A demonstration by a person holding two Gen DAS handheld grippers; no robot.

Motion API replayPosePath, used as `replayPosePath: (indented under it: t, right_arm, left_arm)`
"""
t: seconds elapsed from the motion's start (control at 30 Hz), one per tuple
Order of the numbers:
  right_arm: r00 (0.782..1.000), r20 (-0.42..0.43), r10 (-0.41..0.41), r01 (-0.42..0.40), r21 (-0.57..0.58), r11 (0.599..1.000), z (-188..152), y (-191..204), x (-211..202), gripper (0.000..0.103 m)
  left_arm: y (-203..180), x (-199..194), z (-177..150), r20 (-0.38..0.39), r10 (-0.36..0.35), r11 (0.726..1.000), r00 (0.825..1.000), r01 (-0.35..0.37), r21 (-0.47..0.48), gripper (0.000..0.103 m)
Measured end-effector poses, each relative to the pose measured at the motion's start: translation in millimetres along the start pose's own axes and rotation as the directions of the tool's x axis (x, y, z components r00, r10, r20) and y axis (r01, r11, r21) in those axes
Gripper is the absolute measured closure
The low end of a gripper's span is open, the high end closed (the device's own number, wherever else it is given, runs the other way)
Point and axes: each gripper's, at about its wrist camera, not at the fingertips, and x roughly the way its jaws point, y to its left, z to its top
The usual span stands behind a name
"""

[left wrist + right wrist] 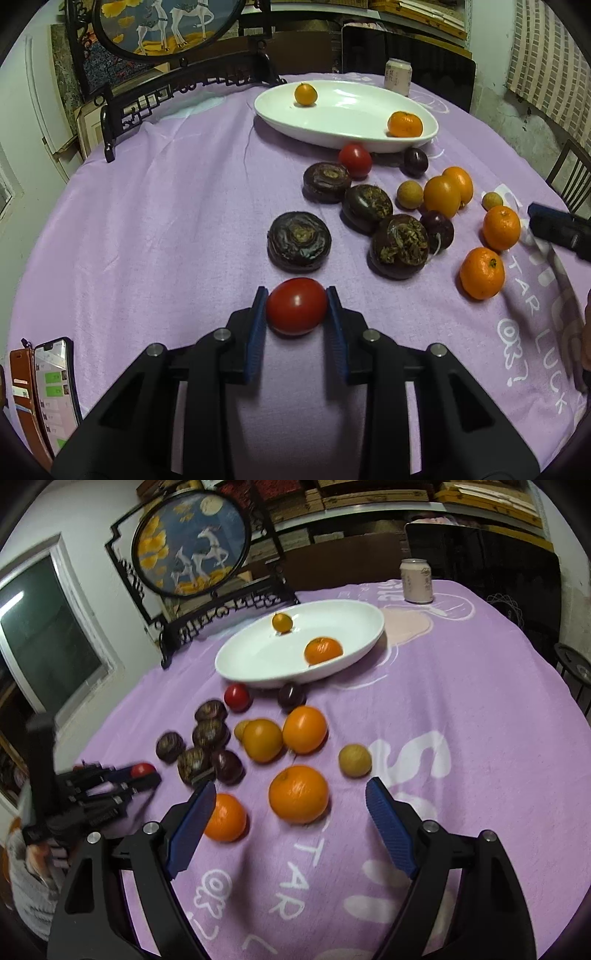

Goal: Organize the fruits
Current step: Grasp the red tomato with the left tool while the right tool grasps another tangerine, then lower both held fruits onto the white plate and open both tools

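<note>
Two mandarins already sit in the white oval dish (pixel 280 118) at the far side of the purple cloth (pixel 166 229), while the other fruit lies scattered on the cloth nearer the cameras. Left gripper (pixel 296 314) pinches a red tomato (pixel 296 311) between its blue pads, low over the cloth. Right gripper (pixel 291 812) hangs spread wide — nothing between its fingers — just above an orange mandarin (pixel 298 794).
</note>
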Motion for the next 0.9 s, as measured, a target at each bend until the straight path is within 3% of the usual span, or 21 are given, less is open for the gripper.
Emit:
replayPosePath:
  t: [0.17,0.3,0.47,0.7,0.9]
  right_arm:
    - [0.998,-0.019,-0.059,0.058,-0.058,0.997,-3.9,9.6,10.6,0.021]
    - [0.996,-0.034,-0.078,0.076,-0.067,0.995,-3.2,10.7,19.9,0.029]
    - [0.993,-0.074,-0.090,0.084,-0.079,0.993,-1.4,12.2,35.5,0.061]
    - [0.997,-0.043,-0.057,0.055,-0.036,0.998,-0.7,4.7,25.5,0.063]
    - [1.000,0.010,-0.005,0.005,0.011,1.000,18.6,-3.0,10.5,0.063]
  left_arm:
    - [1.5,-1.2,0.6,0.006,0.009,1.000,1.000,-0.009,-0.010,0.071]
    - [0.3,1.7,0.3,-0.005,0.009,1.000,1.000,-0.009,-0.003,0.071]
    - [-1.7,5.6,-0.1,-0.019,0.008,1.000,1.000,-0.007,0.009,0.071]
    - [-0.2,-4.5,4.1,0.016,0.024,1.000,1.000,-0.024,-0.008,0.071]
    - [-1.7,-26.4,40.5,0.088,0.001,1.000,0.996,0.002,-0.024,0.071]
